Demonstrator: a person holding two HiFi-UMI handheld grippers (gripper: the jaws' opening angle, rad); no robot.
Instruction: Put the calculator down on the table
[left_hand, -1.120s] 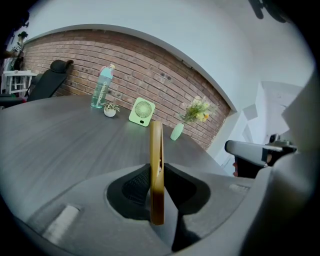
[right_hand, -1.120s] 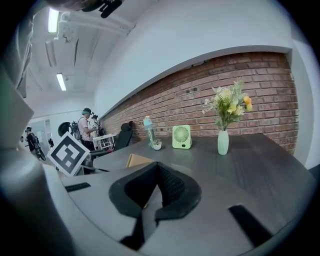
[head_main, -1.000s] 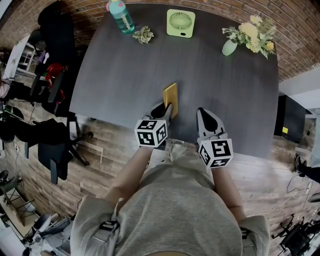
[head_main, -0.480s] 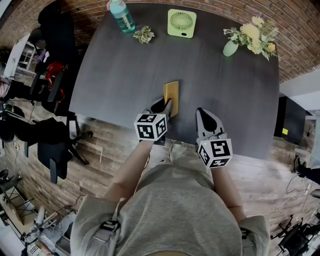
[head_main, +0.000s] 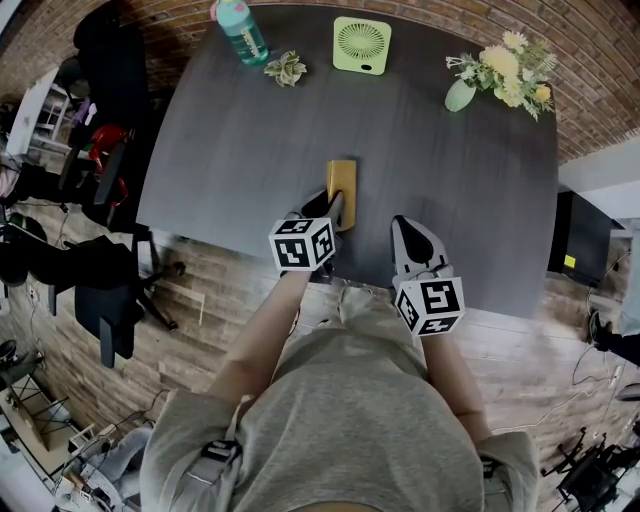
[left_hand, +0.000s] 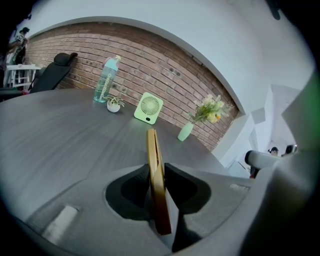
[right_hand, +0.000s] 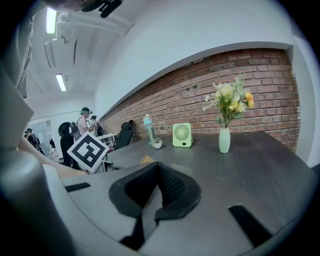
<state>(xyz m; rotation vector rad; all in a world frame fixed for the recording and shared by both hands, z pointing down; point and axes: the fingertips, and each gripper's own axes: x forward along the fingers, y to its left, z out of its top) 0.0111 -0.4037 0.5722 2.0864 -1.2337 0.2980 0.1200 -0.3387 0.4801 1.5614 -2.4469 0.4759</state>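
Observation:
A thin yellow calculator (head_main: 342, 185) is between the jaws of my left gripper (head_main: 333, 212), over the near part of the dark grey table (head_main: 460, 180). In the left gripper view the calculator (left_hand: 152, 145) stands on its edge, and both pads of my left gripper (left_hand: 156, 172) still touch its sides while the jaws are opening. My right gripper (head_main: 405, 228) rests to the right of it near the table's front edge, shut and empty. In the right gripper view a corner of the calculator (right_hand: 146, 159) shows just left of my right gripper (right_hand: 156, 172).
Along the far edge stand a teal bottle (head_main: 243, 30), a small potted plant (head_main: 287, 69), a green fan (head_main: 361, 45) and a vase of flowers (head_main: 500, 70). Black office chairs (head_main: 100, 290) stand on the floor to the left.
My left gripper has carried the calculator a little farther onto the table. The right gripper has stayed where it was.

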